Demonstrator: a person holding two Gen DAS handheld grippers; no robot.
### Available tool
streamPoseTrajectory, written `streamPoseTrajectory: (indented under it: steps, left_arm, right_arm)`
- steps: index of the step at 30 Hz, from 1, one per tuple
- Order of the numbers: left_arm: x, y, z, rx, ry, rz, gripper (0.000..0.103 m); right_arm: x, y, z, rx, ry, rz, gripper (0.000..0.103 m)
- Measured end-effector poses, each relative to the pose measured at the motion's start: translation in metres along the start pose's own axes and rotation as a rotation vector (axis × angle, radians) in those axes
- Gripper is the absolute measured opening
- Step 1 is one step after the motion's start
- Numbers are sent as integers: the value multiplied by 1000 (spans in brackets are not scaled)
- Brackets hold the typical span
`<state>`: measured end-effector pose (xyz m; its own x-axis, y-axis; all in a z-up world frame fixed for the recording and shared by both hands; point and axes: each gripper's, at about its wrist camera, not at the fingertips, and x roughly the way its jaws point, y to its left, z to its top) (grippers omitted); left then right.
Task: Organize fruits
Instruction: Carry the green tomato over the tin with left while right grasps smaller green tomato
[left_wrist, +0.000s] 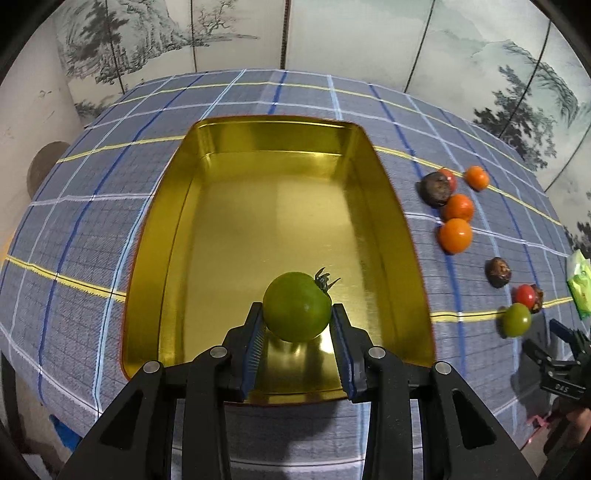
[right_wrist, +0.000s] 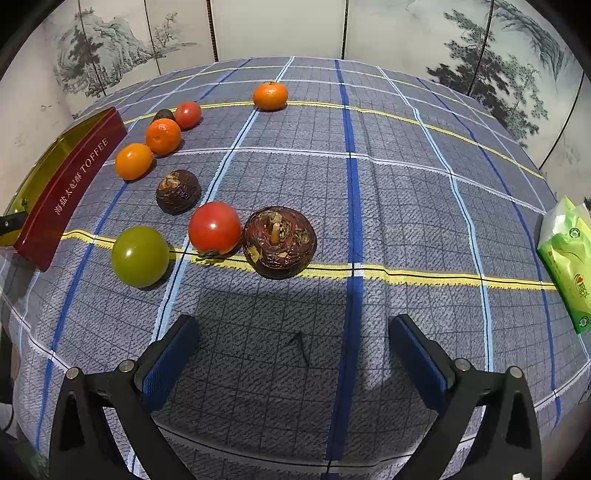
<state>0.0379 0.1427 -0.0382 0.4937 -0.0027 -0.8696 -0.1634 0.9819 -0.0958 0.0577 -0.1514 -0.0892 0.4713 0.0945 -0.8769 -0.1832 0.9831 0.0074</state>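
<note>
Left claw (left_wrist: 297, 314) grips a green tomato (left_wrist: 297, 311) above the gold tin (left_wrist: 391, 206); right claw (right_wrist: 295, 339) gapes wide.

Table under a blue checked cloth (right_wrist: 369, 192), gold tin (left_wrist: 391, 206), fruit (right_wrist: 214, 227) just right of it, perhaps a tissue pack (right_wrist: 565, 258) further right

Green packet (right_wrist: 567, 258) edge-cropped

A green tomato (left_wrist: 297, 312) with dark calyx sits low centre, over the gold toffee tin (left_wrist: 399, 236). In the right wrist view, left of centre: green tomato (right_wrist: 140, 256), red tomatoes (right_wrist: 214, 228), mandarins (right_wrist: 163, 136), brown water chestnuts (right_wrist: 279, 242)
</note>
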Motion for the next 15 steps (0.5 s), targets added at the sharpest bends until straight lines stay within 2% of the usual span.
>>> streamPoseTrajectory:
  steps: [11,15]
  left_arm:
    - [12,15,-4,8,33,51,37]
    - [13,18,-6,17,35,66,37]
  right_arm:
    - [-16,8,2,-12,-37,31,100]
    - [-22,18,6,-35,-53,62,95]
